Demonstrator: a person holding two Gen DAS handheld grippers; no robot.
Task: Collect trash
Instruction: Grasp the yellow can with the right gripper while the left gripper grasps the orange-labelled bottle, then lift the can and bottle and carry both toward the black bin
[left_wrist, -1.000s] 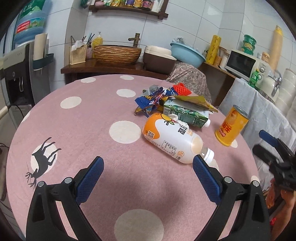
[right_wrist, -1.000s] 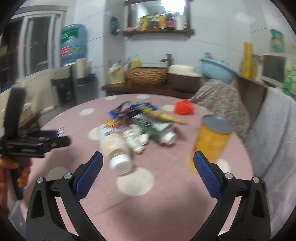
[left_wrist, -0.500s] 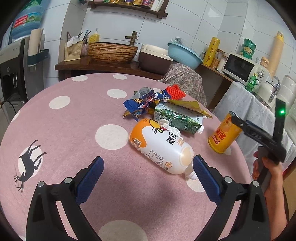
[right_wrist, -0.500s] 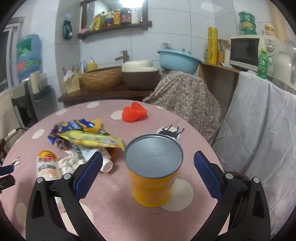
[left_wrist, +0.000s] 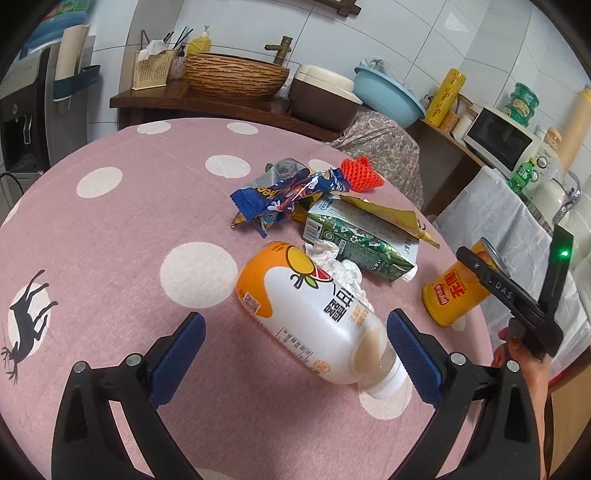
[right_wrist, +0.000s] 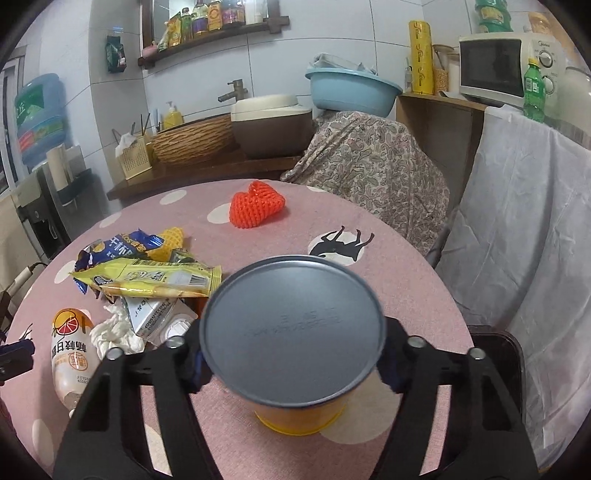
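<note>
Right gripper is on the yellow can, jaws closing with the can between them. The blue pads sit tight beside its wall on both sides, but the wide grey lid hides the contact, so whether they press yet I cannot tell. The can stands upright near the table's right edge, on the pink dotted cloth. In the left view the same gripper reaches over the can from the right, a hand on its handle.

Left gripper hangs released, jaws spread wide over the neck end of the juice bottle. The bottle lies on its side, cap toward the camera, the right pad just beside its neck, the left pad well clear.

Past the bottle, a white tissue wad rests against it, touching the green carton lying flat. A yellow wrapper drapes over the carton, blue wrappers bunch beyond it, and a red foam net sits at the far end of the pile.
</note>
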